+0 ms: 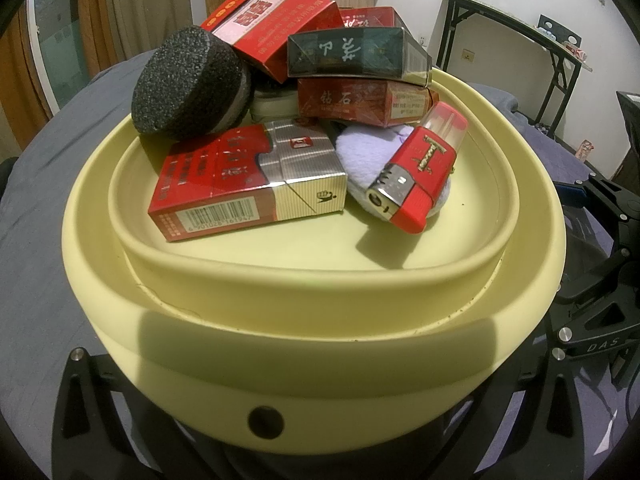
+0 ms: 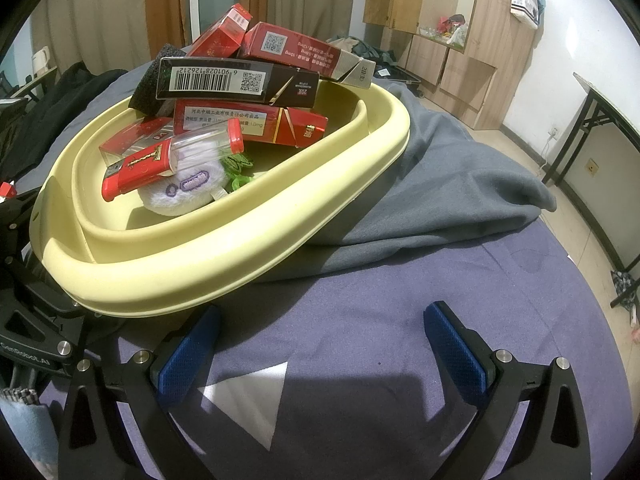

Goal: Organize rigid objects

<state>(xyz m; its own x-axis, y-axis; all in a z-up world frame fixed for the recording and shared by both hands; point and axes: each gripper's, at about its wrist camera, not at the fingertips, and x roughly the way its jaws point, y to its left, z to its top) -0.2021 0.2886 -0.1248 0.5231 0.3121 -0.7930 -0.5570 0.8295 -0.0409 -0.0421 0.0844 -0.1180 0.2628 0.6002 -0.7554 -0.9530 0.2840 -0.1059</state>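
Tray [image 1: 312,292]: stiff plastic, loosely piled boxes could slide; fills the left-wrist frame, best held by its rim.
Left gripper [image 1: 266,420]: fingers hidden beneath rim; grip unclear.
Right gripper [image 2: 320,344]: fingers wide apart, empty.

the basin [image 1: 312,292] sits on a bed [image 2: 360,360], its far side propped on a bunched blanket [image 2: 440,200], so it tilts. inside it, seen from the left wrist view, a cigarette pack [image 1: 248,184] lies at the front left, and to its right a lighter [image 1: 424,168] rests tilted on a plush pad [image 1: 372,152]. behind the pack a round sponge [image 1: 188,84] leans on edge. at the back, more packs are heaped: one [image 1: 360,100] lies lowest, another [image 1: 356,54] on it, and one [image 1: 272,20] at the top left. the left tongs [image 1: 264,420] sit at the basin's near rim; the right tongs [image 2: 320,344] lie just beside the basin, over the bed.
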